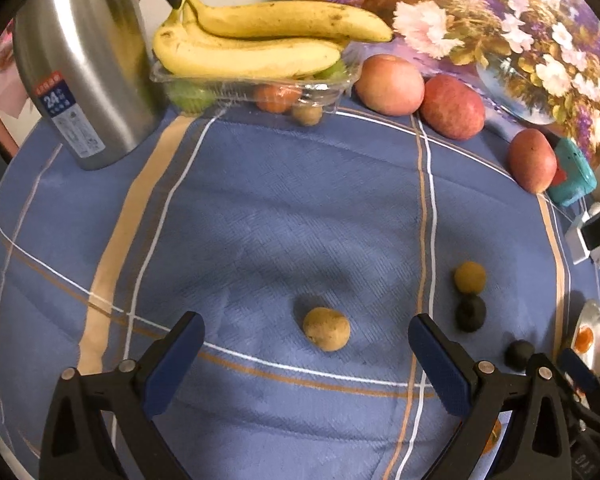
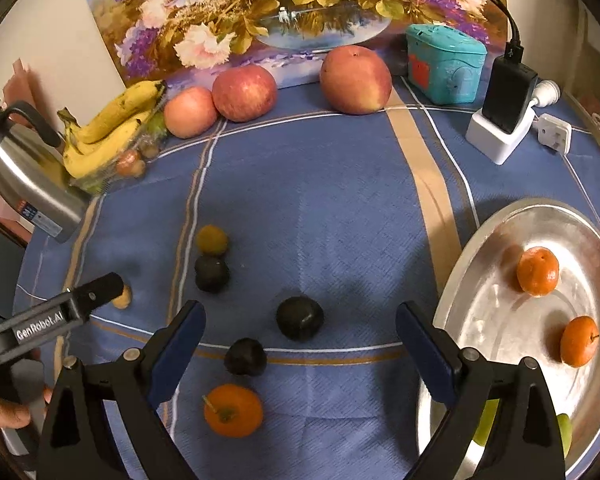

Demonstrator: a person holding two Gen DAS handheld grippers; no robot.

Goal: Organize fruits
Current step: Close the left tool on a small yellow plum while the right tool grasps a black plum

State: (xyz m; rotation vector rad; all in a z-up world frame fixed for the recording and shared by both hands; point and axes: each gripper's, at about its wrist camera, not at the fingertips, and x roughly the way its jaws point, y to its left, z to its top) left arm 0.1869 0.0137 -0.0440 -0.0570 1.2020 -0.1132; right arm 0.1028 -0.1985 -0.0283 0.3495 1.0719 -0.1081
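Left gripper (image 1: 306,334) jaws wide (empty) around round tan fruit (image 1: 326,328), right gripper (image 2: 300,328) likewise over dark plum (image 2: 299,317)

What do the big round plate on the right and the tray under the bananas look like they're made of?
The big round plate looks like polished metal, likely steel: silvery, with blurred reflections of the oranges. The tray under the bananas looks like thin clear plastic: see-through walls showing fruit inside.

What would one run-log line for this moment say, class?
left gripper: open, around small tan round fruit | right gripper: open, at dark round plum | round silver metal tray: two oranges
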